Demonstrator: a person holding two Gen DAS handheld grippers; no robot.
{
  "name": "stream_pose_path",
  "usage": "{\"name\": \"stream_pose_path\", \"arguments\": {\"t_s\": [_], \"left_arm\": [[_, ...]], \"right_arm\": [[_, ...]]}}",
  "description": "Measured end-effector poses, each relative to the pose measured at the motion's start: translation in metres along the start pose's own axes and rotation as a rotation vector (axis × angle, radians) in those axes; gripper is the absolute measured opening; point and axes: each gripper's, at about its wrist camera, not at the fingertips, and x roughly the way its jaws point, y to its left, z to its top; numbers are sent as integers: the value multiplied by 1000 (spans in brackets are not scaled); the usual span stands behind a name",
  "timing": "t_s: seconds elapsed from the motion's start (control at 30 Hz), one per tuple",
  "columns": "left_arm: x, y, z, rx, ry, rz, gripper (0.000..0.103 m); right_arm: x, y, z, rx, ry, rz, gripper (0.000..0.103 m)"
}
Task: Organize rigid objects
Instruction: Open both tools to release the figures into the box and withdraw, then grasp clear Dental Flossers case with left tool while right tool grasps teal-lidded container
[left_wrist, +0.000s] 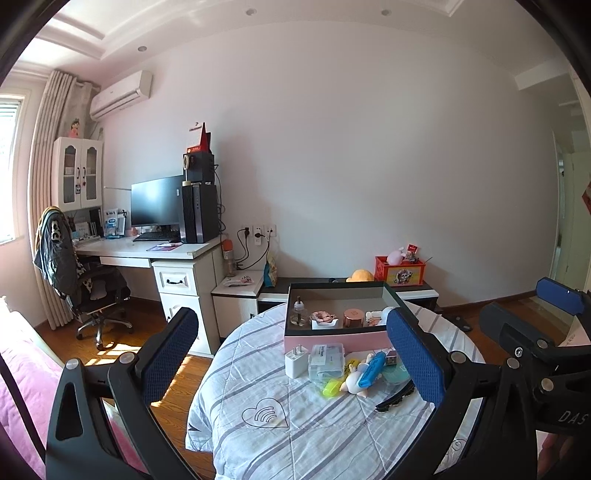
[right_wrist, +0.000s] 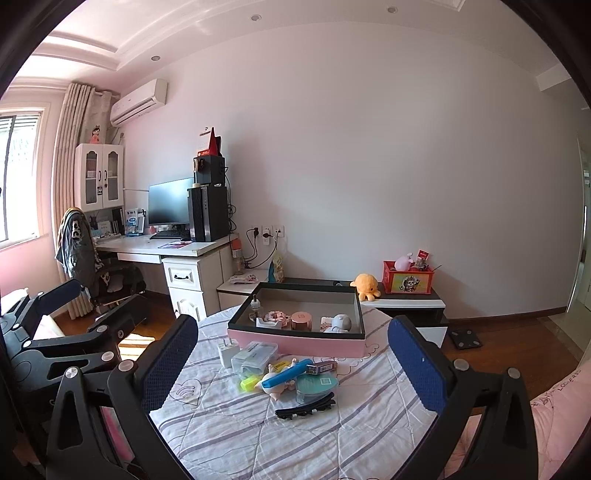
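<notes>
Hovering above the near edge of a round surface (left_wrist: 280, 435) draped in a striped quilt, the left tool (left_wrist: 295, 363) is seen with its blue-padded fingers (left_wrist: 170, 354) spread wide and nothing between them. The right tool (right_wrist: 295, 363) is likewise held at its widest, empty, with its pads clear of every object; in the left wrist view it is glimpsed at the right edge (left_wrist: 535, 332).

A shallow pink box (right_wrist: 295, 341) with a dark rim is set at the far side of the surface. Inside it, from left to right, a small glass bottle (right_wrist: 255, 308), a white holder with pink items (right_wrist: 271, 319), a copper-coloured round tin (right_wrist: 301, 320) and a small white figure (right_wrist: 341, 323) are lined up.

Just in front of the box a loose cluster is left on the quilt: a white charger plug (right_wrist: 226, 350), a clear plastic case (right_wrist: 255, 356), a blue highlighter (right_wrist: 286, 374) lying across a small toy figure (right_wrist: 277, 387), a yellow highlighter (right_wrist: 249, 382), a small purple box (right_wrist: 321, 367), a round teal compact (right_wrist: 317, 384) and, nearest the tools, a black hair clip (right_wrist: 304, 408).

Behind the surface, an orange plush toy (right_wrist: 365, 286) and a red crate (right_wrist: 408, 282) are seen on a low cabinet.
</notes>
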Motion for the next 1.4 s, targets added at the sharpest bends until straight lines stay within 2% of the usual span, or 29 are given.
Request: {"name": "stream_pose_path", "arguments": {"t_s": [0.23, 0.5, 0.63, 0.83, 1.07, 1.27, 1.4], "left_arm": [[4, -2, -1, -2, 10, -22, 103], [23, -7, -9, 13, 47, -24, 103], [48, -11, -23, 25, 114, -40, 103], [97, -16, -59, 21, 289, -91, 103], [147, -23, -96, 14, 450, -103, 103], [173, -35, -108, 28, 473, -145, 103], [200, -25, -108, -12, 506, -108, 103]], "right_arm": [[-2, 1, -2, -13, -4, -17, 103], [14, -9, -10, 3, 33, -20, 103], [32, -15, -20, 14, 79, -16, 103], [74, -27, -49, 29, 199, -10, 103], [122, -38, -86, 61, 331, 9, 103], [143, -59, -105, 93, 383, -5, 103], [155, -77, -111, 123, 399, -29, 103]]}}
